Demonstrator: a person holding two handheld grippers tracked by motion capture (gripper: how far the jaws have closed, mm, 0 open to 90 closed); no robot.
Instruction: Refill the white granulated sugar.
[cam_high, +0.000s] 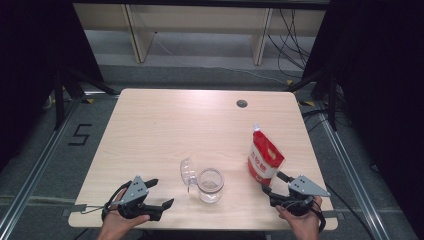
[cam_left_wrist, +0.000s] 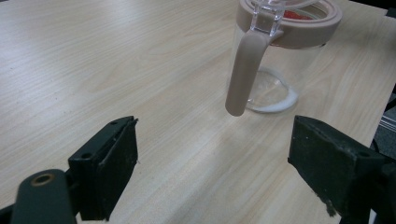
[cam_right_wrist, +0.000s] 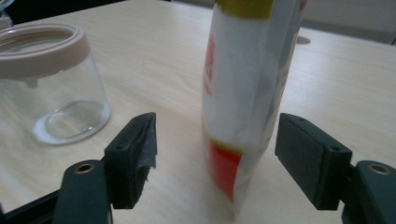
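The worktop (cam_high: 165, 125) is a pale wood surface carrying two things near the person's edge. The larger is a red and white stand-up pouch (cam_high: 264, 159), upright toward the right side, with a narrow sealed top. It looks soft-walled and partly filled, so it would likely dent and slump under a hard squeeze and could tip if nudged low; the firmer, fuller mid-body seems the best place to take hold, gently. To its left, apart from it, stands a clear glass jar (cam_high: 210, 185) with a beige rim and its hinged lid swung open; it is probably rigid, smooth and breakable.

The right tongs (cam_high: 273, 186) sit just in front of the pouch, jaws spread wide with the pouch's lower body between them in the right gripper view (cam_right_wrist: 243, 93), neither pad pressing on it. The left tongs (cam_high: 159, 192) rest well left of the jar, wide open and empty, aimed at the jar's handle (cam_left_wrist: 243, 70).
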